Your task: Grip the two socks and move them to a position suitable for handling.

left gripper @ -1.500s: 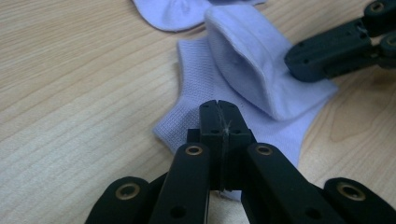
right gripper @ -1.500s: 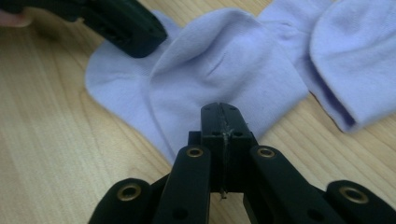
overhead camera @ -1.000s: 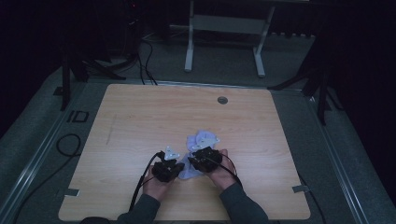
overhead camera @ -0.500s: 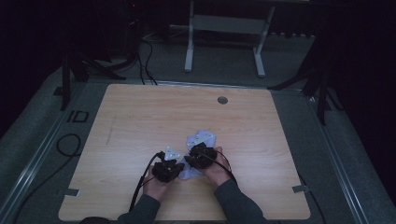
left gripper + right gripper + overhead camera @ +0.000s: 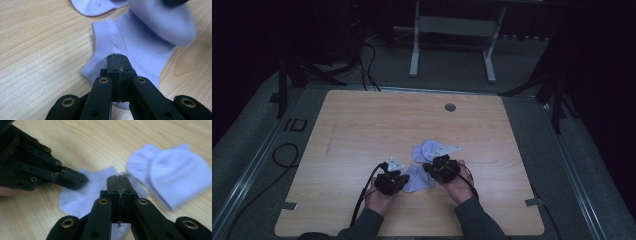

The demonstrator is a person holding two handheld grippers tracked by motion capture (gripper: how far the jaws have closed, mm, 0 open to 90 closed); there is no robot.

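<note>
Both grippers, left (image 5: 117, 58) and right (image 5: 117, 180), pinch one sock (image 5: 140, 50), right jaws just closed; a thin bite could slip once pulled

Both socks are a pale lilac-blue: the flat sock (image 5: 140, 47) shows a fine ribbed knit along its cuff, and the other sock (image 5: 172, 172) is the same plain shade. The counter (image 5: 377, 125) is light wood with a streaky grain and one grey round plug (image 5: 450, 107). The grippers' jaws are matt black with brass-coloured rivets.
</note>
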